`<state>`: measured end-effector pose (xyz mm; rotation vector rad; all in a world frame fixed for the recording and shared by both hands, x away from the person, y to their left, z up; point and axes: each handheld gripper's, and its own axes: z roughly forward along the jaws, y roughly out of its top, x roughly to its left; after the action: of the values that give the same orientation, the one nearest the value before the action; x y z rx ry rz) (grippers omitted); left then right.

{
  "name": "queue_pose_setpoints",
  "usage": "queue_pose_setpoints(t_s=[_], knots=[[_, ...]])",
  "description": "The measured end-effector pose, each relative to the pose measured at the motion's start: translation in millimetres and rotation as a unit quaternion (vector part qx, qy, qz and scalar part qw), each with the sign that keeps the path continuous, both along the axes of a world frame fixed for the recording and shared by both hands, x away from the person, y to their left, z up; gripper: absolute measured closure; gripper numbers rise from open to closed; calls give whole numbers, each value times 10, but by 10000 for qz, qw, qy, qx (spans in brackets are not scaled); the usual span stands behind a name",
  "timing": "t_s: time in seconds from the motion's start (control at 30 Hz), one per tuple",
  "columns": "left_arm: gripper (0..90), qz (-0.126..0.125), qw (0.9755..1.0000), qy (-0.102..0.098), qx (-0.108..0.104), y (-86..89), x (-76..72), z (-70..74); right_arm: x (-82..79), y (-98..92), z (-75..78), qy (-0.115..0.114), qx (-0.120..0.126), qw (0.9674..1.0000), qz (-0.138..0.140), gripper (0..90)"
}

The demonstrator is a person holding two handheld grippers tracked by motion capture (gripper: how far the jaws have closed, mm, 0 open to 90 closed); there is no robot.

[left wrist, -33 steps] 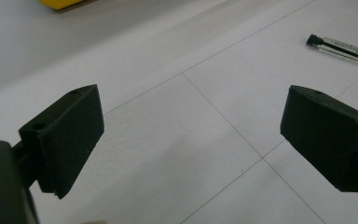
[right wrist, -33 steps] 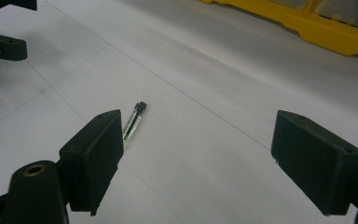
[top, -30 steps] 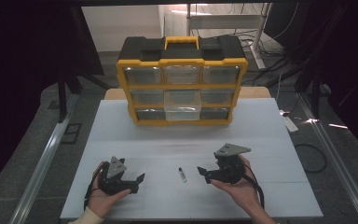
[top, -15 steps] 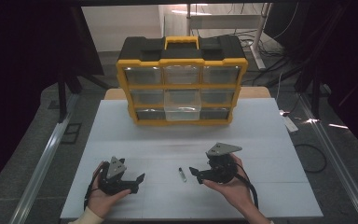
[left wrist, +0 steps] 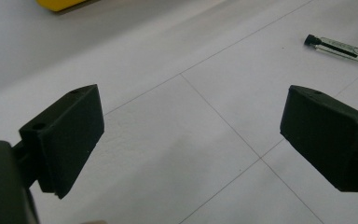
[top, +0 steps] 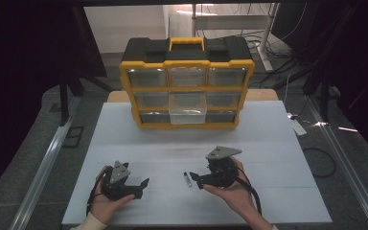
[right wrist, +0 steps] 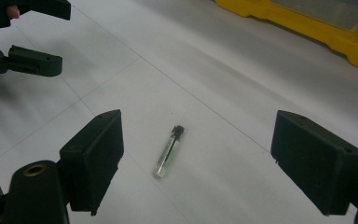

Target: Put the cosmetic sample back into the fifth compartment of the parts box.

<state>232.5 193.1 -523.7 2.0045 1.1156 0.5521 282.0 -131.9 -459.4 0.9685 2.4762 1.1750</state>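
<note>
Small glass vial (right wrist: 169,152), black cap, lying flat on the white table (top: 268,143) toward the near edge, roughly midway between the two side edges. Nothing touches it.

Right gripper (top: 199,180) just beside the vial, jaws wide, empty; in the right gripper view the vial lies between them on the table. Left gripper (top: 141,188) nearer the left edge, well apart from the vial, jaws wide, empty.

Risk, as I judge it: the vial is round and slim, so jaws closing off-centre or grazing the table could roll or flick it away.

Yellow drawer organizer (top: 187,81) stands at the far edge, one middle drawer (top: 187,111) pulled out. Open table between; nothing obstructs.
</note>
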Motion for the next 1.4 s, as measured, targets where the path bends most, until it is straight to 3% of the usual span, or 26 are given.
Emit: queue_pose_setpoints(t_s=[0.5, 0.8, 1.4], knots=[[65, -22, 10000, 14, 20, -4, 3, -2, 25, 141, -33, 91, -116, 9999, 45, 170], [65, -37, 10000, 17, 38, -7, 4, -3, 64, 251, -92, 196, -312, 9993, 4, 174], [65, -33, 10000, 26, 56, -7, 5, -9, 185, 446, -399, 500, -1047, 9932, -16, 184]])
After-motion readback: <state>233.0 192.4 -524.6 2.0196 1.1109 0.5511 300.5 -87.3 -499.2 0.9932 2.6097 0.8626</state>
